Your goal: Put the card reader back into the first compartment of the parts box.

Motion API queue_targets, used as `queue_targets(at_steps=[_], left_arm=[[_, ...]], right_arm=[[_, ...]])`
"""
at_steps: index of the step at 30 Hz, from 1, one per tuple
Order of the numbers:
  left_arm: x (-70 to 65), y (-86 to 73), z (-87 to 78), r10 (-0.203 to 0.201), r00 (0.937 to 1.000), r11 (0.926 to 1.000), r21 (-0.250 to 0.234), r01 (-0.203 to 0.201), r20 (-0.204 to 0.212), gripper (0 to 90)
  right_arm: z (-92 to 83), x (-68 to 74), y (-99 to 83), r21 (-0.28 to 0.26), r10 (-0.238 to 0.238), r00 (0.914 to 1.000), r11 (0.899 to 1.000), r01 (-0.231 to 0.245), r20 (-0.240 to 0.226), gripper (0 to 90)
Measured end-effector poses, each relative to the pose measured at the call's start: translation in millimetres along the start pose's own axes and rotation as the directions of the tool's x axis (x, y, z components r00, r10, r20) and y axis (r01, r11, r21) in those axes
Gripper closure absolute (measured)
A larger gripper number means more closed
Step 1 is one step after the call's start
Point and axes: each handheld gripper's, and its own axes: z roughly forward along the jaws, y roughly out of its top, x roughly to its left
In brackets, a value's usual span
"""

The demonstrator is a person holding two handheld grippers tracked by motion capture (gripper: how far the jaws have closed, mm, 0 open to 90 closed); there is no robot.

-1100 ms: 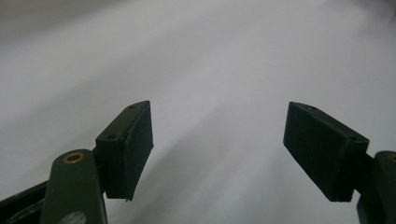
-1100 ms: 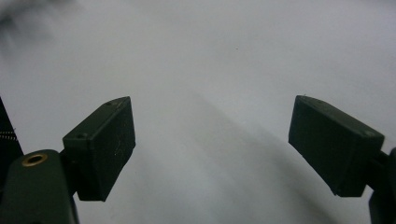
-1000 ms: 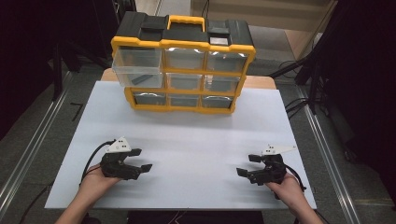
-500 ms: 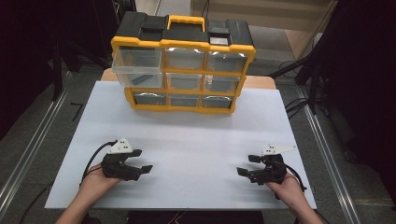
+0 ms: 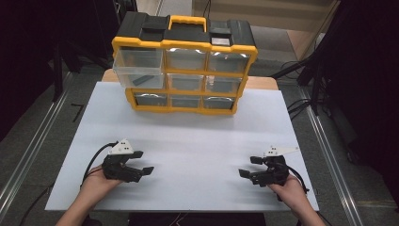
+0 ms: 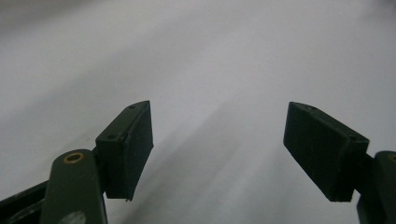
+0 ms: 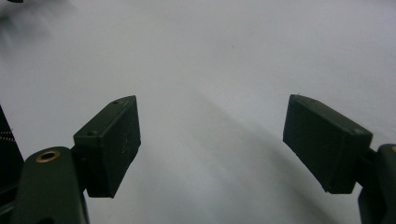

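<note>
Yellow-and-black drawer organizer [image 5: 184,66] standing upright at the far edge of the white table [image 5: 188,141], well apart from both grippers and centred between them. Nine clear drawers in three rows; top-left drawer [image 5: 139,68] pulled out toward the near side, a dark item lying inside — too small to identify. Other drawers flush with the frame.

Left gripper [image 5: 143,173] resting low over the near-left part of the table, held by the left hand [image 5: 96,186], pointing inward toward the middle. Jaws spread wide in the left gripper view [image 6: 219,149], bare white surface between the pads [image 6: 130,149] — nothing held.

Right gripper [image 5: 250,167] near the near-right corner, in the right hand [image 5: 288,188], pointing inward too. Jaws likewise wide apart in the right gripper view [image 7: 210,144], nothing gripped, pads [image 7: 112,144] clear of any object.
</note>
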Motion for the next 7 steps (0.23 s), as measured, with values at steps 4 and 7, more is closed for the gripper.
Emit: queue_targets(at_steps=[4, 7], left_arm=[[0.3, -0.6, 0.7, -0.004, 1.0, 1.0, 0.003, 0.004, -0.003, 25.8], [1.0, -1.0, 0.7, -0.003, 1.0, 1.0, 0.008, 0.004, -0.008, 24.3]], right_arm=[[0.1, 0.0, -0.1, 0.001, -0.003, 1.0, 1.0, 0.003, -0.001, 17.3], [0.0, 0.0, -0.1, 0.001, -0.007, 1.0, 1.0, 0.007, 0.004, 17.3]])
